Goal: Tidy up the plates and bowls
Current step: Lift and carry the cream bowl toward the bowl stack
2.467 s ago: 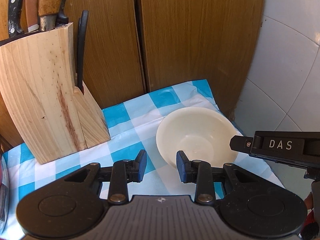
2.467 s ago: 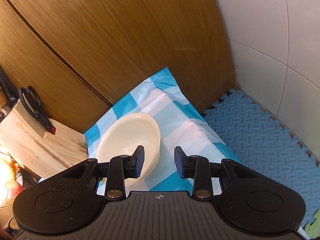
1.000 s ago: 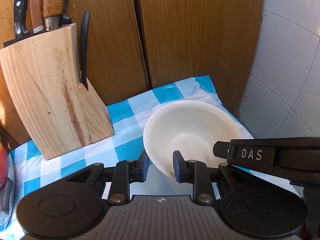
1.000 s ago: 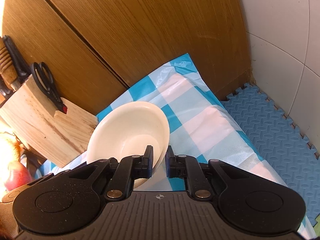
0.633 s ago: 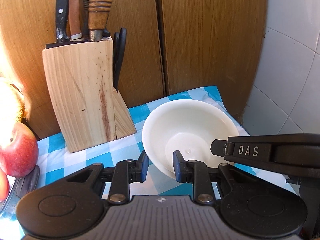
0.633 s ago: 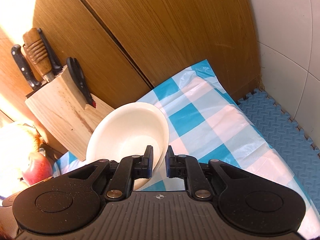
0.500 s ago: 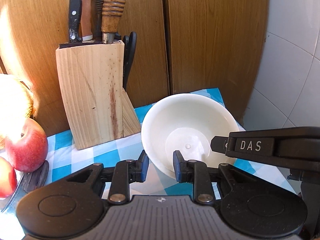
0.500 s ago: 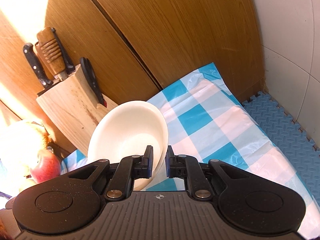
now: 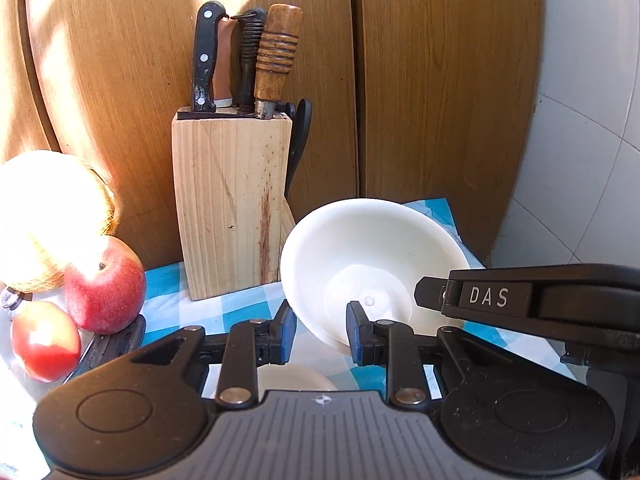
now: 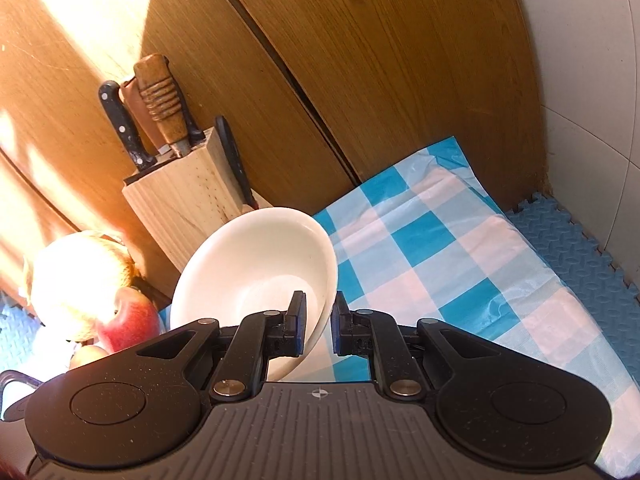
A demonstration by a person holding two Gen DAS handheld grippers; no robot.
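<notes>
Smooth glossy bowl (image 10: 256, 264), wooden block (image 9: 230, 204)

Bowl (image 10: 256, 264): plain cream-white, round, glossy, empty, small raised dot at the centre of its base. Tilted, mouth facing the cameras, off the checked cloth (image 10: 440, 264). Near rim pinched between right gripper (image 10: 318, 326) pads. In the left view, bowl (image 9: 372, 256) sits just right of the knife block (image 9: 230, 204).

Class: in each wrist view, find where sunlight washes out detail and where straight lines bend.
Left wrist view: glare bleaches the round fruit beside the apple; cabinet seams bow outward. Right wrist view: sun patch on the cabinet; the same fruit washed out; wall tiles curve.
</notes>
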